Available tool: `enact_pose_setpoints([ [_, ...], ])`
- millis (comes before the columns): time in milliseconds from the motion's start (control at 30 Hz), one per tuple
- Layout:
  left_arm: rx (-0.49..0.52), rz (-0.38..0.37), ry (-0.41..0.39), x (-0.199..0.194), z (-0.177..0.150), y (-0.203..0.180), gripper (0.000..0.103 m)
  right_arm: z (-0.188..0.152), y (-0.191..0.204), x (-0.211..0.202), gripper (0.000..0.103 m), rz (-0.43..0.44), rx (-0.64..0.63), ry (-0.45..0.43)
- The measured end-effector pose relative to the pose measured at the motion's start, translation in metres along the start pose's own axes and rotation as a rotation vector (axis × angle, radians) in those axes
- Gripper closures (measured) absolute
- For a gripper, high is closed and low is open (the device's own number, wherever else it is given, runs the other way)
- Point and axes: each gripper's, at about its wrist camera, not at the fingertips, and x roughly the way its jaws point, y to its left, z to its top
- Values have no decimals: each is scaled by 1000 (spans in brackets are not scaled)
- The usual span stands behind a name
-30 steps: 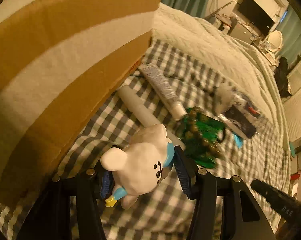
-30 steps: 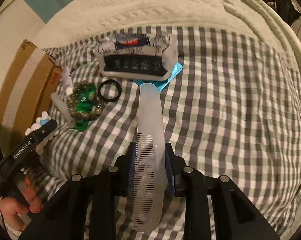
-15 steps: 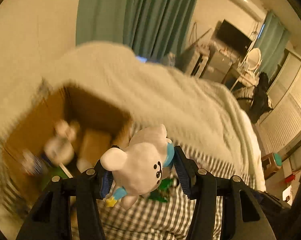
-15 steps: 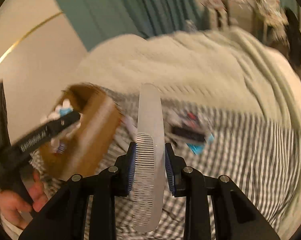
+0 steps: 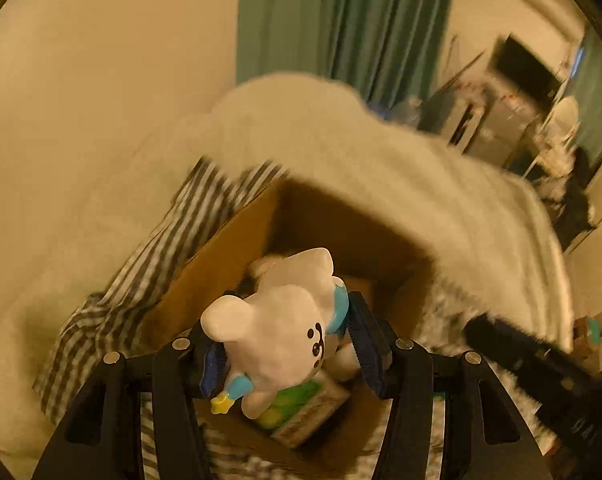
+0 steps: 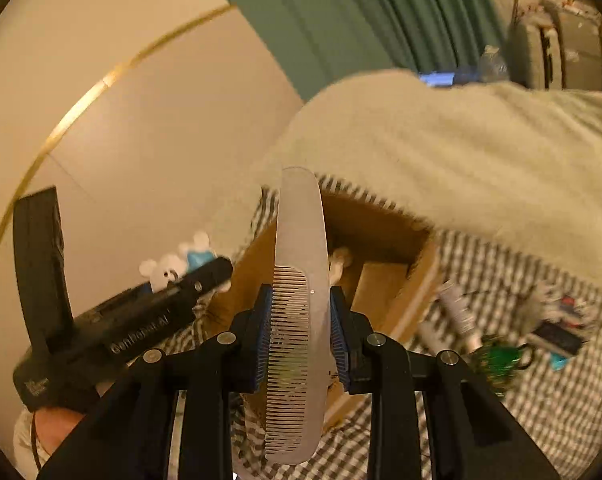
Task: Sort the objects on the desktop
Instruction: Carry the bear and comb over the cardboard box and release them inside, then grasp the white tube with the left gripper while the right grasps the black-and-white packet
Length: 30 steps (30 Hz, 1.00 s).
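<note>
Above checkered bedding [image 6: 549, 396], left tongs [image 6: 189, 276] read "GenRobot.AI".

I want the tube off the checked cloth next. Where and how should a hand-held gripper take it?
Probably grip the white tube across its narrow width near the middle, coming from above. It lies flat on the checked cloth beside the cardboard box, so the box side looks tight.

Dim, warm yellowish indoor light, strong fisheye bending and dark corners, heavy motion blur beyond the sharp foreground.
</note>
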Motion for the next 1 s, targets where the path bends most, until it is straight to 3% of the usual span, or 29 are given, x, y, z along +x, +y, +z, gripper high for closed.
enact_pose_setpoints([
  [100, -23, -4, 57, 26, -1, 18, 47, 0, -10, 34, 77, -14, 23, 41],
  [233, -62, -37, 74, 42, 4, 28, 47, 6, -24, 58, 74, -7, 62, 66],
  [300, -54, -31, 66, 47, 6, 26, 45, 5, -28, 64, 61, -7, 76, 51],
  [333, -51, -33, 70, 47, 6, 23, 42, 7, -28, 64, 48, 2, 85, 43],
  [367, -48, -41, 78, 47, 6, 21, 40, 10, -29, 64, 44, 6, 94, 31],
  [433, -43, -57, 89, 46, 6, 17, 27, 15, -28, 62, 44, 1, 90, 18],
  [533, -5, -43, 80, 41, 7, 4, 24, 25, -24, 54, 44, -27, 67, 1],
  [733, 41, -52, 53, 22, 3, -23, 16, 36, -28, 8, 44, -111, 10, -41],
  [1000, 71, -92, 27, -2, -9, -77, 16, 45, -43, -87, 44, -255, -129, -63],
])
